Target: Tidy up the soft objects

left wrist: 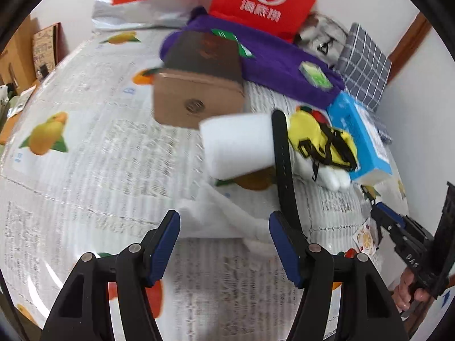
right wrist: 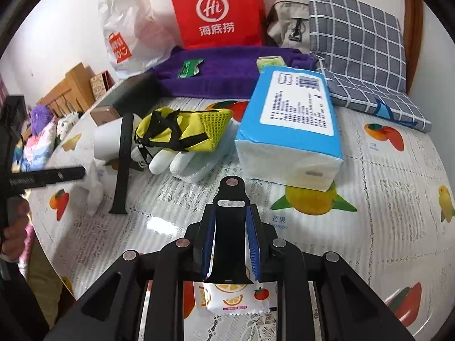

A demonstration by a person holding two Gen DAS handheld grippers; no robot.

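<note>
Nearest, the right gripper point(right wrist: 231, 216) has its jaws drawn narrow on a short black strap piece with a metal stud point(right wrist: 230, 244), which stands upright between the blue pads above a small lemon-printed sachet point(right wrist: 227, 298) on the fruit-patterned worktop point(right wrist: 369, 199). The left gripper point(left wrist: 224, 218) holds nothing; its jaws stand wide over a thin crumpled white sheet point(left wrist: 224, 207), not touching it as far as I can tell. Beyond them the soft things lie loosely together: a long black strap point(left wrist: 281, 164) leans against a white foam block point(left wrist: 236, 145), with a yellow mesh pouch with black ties point(left wrist: 321, 139) resting on a white glove point(left wrist: 335, 177) just beside it, and a blue-wrapped pack of tissues point(left wrist: 358, 133) next to those. Farther back sit a brown cardboard box with a dark lid point(left wrist: 196, 99), a purple towel point(left wrist: 270, 54), a grey checked cushion point(left wrist: 364, 62) and a red paper bag point(left wrist: 267, 0). Judging from this, the organizing looks barely begun: one strap piece is in hand, no sorted pile or container shows, and the foam, pouch, glove, tissues and sheet are all left to place.
</note>
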